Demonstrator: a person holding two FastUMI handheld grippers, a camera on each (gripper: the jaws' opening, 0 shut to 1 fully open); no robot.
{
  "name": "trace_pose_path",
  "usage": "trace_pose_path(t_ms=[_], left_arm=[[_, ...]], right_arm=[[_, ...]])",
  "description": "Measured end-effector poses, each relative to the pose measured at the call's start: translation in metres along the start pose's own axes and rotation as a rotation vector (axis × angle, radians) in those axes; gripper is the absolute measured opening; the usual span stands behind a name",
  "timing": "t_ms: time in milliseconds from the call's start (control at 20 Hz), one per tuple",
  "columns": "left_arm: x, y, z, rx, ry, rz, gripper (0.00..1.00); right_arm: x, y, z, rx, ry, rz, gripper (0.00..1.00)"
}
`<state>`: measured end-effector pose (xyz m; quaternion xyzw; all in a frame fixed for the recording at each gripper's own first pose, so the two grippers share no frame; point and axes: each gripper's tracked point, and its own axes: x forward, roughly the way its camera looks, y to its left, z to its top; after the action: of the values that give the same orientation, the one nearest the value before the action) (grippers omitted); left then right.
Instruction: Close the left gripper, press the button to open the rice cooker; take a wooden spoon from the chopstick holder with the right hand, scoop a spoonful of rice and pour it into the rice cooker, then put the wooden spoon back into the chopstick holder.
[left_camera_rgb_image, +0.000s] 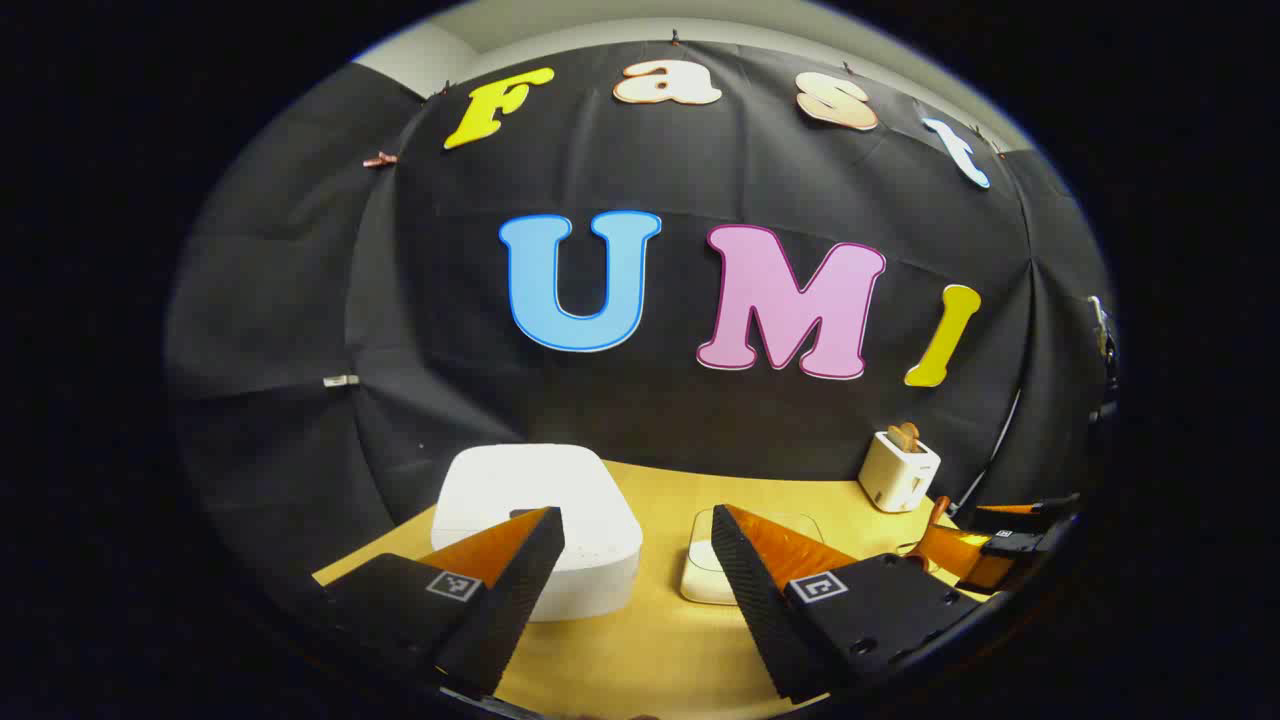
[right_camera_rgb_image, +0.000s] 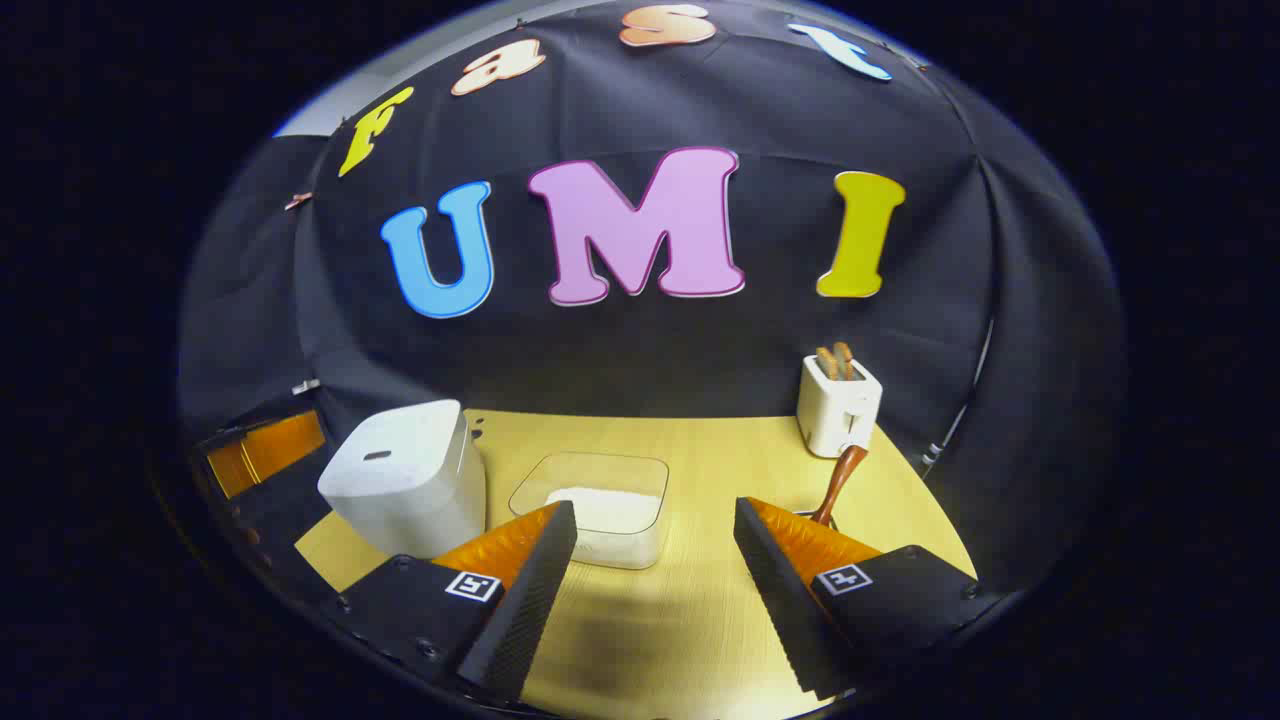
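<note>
The white rice cooker (left_camera_rgb_image: 540, 525) sits with its lid down on the wooden table, just ahead of my left gripper (left_camera_rgb_image: 635, 545), which is open and empty. In the right gripper view the rice cooker (right_camera_rgb_image: 405, 480) stands at the left, with its button (right_camera_rgb_image: 377, 455) on top. A clear container of rice (right_camera_rgb_image: 605, 510) lies ahead of my right gripper (right_camera_rgb_image: 655, 540), also open and empty. The wooden spoon (right_camera_rgb_image: 838, 483) rises behind the right finger; its holder is hidden. The rice container (left_camera_rgb_image: 715, 565) is partly hidden by the left gripper's right finger.
A white toaster (right_camera_rgb_image: 838, 405) with bread slices stands at the back right of the table (right_camera_rgb_image: 700, 450); in the left gripper view the toaster (left_camera_rgb_image: 898, 470) is at the right. The other gripper (left_camera_rgb_image: 1000, 545) shows at the right edge, and the left one (right_camera_rgb_image: 260, 450) at the left edge.
</note>
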<state>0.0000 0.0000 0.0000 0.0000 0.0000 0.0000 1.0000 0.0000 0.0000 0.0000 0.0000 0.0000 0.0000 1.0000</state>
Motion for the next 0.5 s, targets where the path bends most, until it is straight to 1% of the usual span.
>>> trace_pose_path(t_ms=[100,200,250,350,400,450,500], left_arm=[[0.006,-0.004,0.001,0.028,0.002,-0.042,0.96],[0.009,-0.010,-0.002,0.069,0.020,-0.088,0.95],[0.008,-0.015,0.000,0.081,0.013,-0.121,0.96],[0.008,-0.023,0.003,0.102,0.005,-0.162,0.96],[0.009,-0.025,-0.002,0.110,0.015,-0.178,0.92],[0.010,-0.026,-0.005,0.113,0.022,-0.188,0.95],[0.012,-0.026,-0.004,0.110,0.027,-0.195,0.96]], right_arm=[[0.001,-0.003,0.012,0.022,-0.030,-0.051,0.98],[-0.001,0.003,0.013,0.081,-0.040,-0.073,0.98],[-0.004,0.007,0.010,0.093,-0.040,-0.078,0.98],[-0.008,0.010,0.005,0.084,-0.030,-0.087,0.98],[-0.009,0.012,0.003,0.083,-0.025,-0.091,0.98],[-0.009,0.012,0.002,0.092,-0.022,-0.093,0.98],[-0.007,0.012,0.001,0.099,-0.019,-0.094,0.98]])
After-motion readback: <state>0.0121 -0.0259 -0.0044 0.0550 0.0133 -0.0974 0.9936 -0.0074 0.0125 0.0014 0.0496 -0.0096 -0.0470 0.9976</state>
